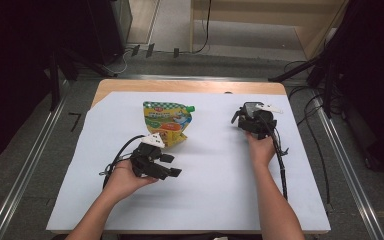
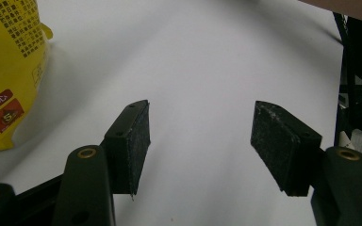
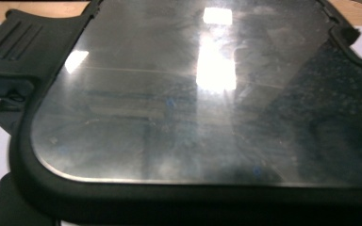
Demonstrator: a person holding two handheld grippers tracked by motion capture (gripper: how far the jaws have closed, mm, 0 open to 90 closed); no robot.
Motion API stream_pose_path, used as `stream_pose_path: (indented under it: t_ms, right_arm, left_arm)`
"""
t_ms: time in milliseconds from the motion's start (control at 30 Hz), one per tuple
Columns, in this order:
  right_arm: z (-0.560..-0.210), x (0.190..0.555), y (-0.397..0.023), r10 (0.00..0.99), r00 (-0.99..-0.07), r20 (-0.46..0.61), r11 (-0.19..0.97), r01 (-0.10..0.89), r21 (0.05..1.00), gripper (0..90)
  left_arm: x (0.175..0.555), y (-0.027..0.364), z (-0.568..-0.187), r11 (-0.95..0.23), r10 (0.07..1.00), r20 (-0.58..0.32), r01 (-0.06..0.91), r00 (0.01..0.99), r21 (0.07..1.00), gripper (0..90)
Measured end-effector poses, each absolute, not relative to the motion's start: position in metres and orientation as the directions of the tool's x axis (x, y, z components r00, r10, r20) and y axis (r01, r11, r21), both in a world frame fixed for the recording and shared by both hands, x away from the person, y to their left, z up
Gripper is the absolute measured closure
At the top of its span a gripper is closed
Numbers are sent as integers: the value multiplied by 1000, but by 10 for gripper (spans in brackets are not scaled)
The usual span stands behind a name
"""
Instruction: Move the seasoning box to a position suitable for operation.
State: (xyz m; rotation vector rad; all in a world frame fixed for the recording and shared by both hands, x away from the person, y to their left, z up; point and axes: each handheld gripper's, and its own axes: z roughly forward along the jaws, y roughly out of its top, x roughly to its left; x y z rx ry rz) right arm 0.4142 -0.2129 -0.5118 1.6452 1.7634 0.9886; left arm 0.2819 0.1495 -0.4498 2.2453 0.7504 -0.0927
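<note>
- yellow pouch (image 2: 7, 75), upper left of the left gripper view: rows of small dark print near its top, too fine to read; lower down a red label with pale characters, of which "放心" can be made out; below it a dark patch bearing the figure "5"
- same pouch in the high view, centre: a small red brand mark at its top left corner, too small to read

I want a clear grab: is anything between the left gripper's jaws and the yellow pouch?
Nothing: in the left gripper view, bare white sheet separates the open left gripper from the pouch.
</note>
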Motion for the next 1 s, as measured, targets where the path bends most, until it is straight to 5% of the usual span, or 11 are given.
stream_pose_path:
  t_ms: [1000]
  right_arm:
    - [-466,338,-207,906,-402,133,126,555,822,157]
  left_arm:
    - [280,148,-451,-545,487,-286,543,825,638,387]
